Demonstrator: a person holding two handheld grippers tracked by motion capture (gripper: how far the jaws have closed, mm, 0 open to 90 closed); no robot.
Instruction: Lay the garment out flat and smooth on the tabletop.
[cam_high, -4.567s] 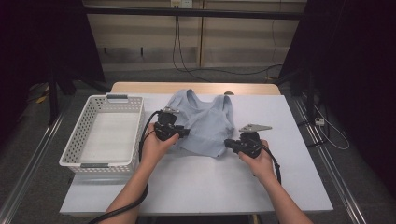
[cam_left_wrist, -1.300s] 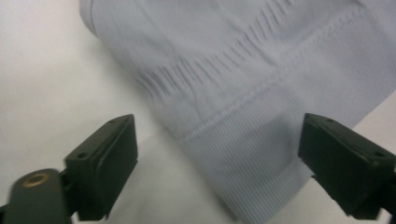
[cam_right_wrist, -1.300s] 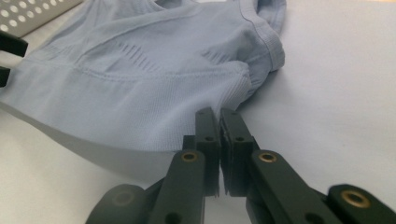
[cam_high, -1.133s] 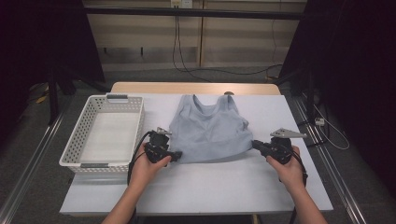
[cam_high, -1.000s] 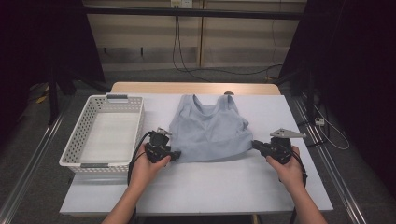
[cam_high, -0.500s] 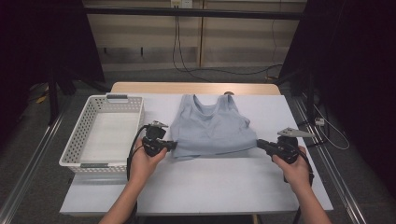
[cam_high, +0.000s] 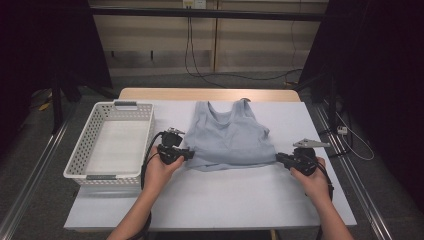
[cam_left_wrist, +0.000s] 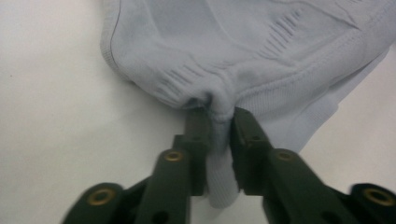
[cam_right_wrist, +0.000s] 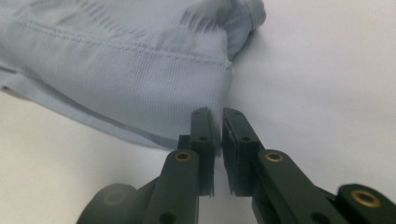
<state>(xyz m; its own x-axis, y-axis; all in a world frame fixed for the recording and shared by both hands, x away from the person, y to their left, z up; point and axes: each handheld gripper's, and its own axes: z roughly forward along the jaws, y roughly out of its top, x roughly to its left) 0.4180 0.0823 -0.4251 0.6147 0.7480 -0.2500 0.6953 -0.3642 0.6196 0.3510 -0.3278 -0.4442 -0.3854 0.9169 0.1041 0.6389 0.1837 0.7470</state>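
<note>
Jaws of our left gripper (cam_left_wrist: 214, 135) pinch a bunched fold at the hem corner of the pale blue tank top (cam_left_wrist: 243, 56); they have just been opening a little, yet cloth sits between them and the pads touch it. Our right gripper (cam_right_wrist: 217, 140) has its jaws nearly pressed together on the thin edge of the opposite hem corner. Beyond both, the tank top (cam_high: 231, 137) lies flat on the white tabletop (cam_high: 220, 195), hem toward us, straps pointing away, stretched between our two hands. Farther left stands a white basket (cam_high: 75, 165), just beside our left hand (cam_high: 161, 170).
</note>
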